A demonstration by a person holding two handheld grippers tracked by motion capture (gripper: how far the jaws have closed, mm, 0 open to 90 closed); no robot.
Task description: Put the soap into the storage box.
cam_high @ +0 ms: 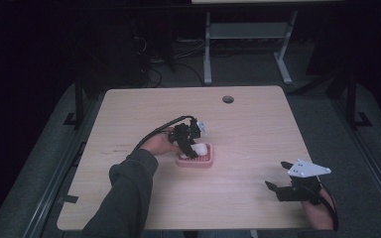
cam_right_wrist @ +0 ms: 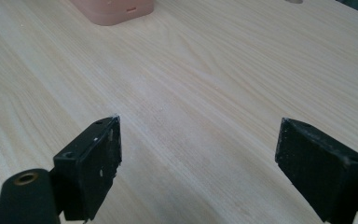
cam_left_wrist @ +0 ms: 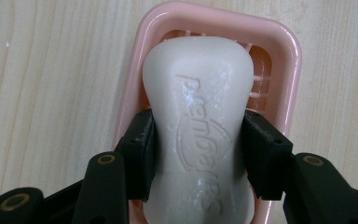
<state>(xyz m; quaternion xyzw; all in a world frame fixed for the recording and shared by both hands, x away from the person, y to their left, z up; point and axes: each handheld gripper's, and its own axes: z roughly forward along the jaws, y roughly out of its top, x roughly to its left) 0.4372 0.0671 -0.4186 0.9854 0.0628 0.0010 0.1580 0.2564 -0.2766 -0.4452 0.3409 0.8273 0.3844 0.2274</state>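
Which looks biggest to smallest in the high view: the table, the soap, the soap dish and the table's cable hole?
1. Table, by far the largest.
2. Soap dish.
3. Soap, partly hidden by the left gripper holding it.
4. Cable hole, close to the soap in size and farther off, so that order is unsure.

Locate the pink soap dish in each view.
High view: pink soap dish at table centre, under the left tongs.
Left gripper view: dish rim frames the white soap.
Right gripper view: dish base at top edge.
Shared landmark: the light wood table.
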